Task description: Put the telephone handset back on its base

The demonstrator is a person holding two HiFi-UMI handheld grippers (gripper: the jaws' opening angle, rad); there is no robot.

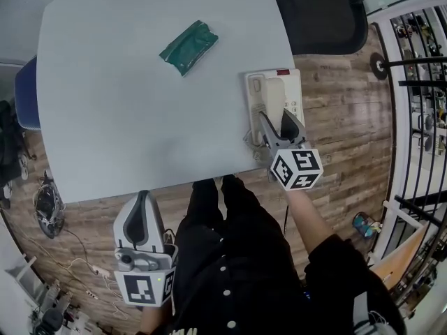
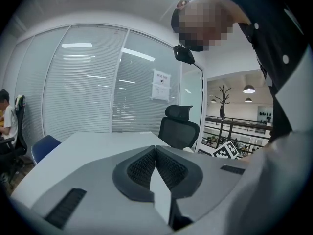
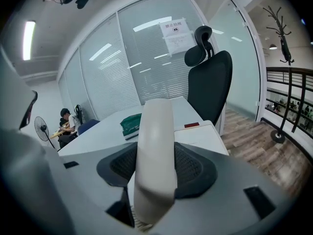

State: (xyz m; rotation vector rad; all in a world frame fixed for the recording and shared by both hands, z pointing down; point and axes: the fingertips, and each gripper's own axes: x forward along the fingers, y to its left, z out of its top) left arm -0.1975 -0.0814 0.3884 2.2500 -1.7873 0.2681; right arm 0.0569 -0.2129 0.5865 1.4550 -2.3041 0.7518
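Observation:
The cream telephone handset (image 1: 273,100) lies lengthwise over the left side of its white base (image 1: 295,89), which sits at the table's near right corner. My right gripper (image 1: 278,125) is shut on the handset's near end, one jaw on each side. In the right gripper view the handset (image 3: 155,151) stands between the ribbed pads, with the base (image 3: 208,135) just beyond. Whether the handset rests in its cradle I cannot tell. My left gripper (image 1: 143,197) hangs off the table by the person's left side. Its jaws (image 2: 155,168) are shut on nothing.
A green packet (image 1: 188,46) lies on the grey table (image 1: 126,124) at the far middle. A black office chair (image 1: 318,12) stands behind the base. A blue chair (image 1: 26,93) is at the table's left, a black railing (image 1: 419,117) at the right. Cables lie on the wooden floor.

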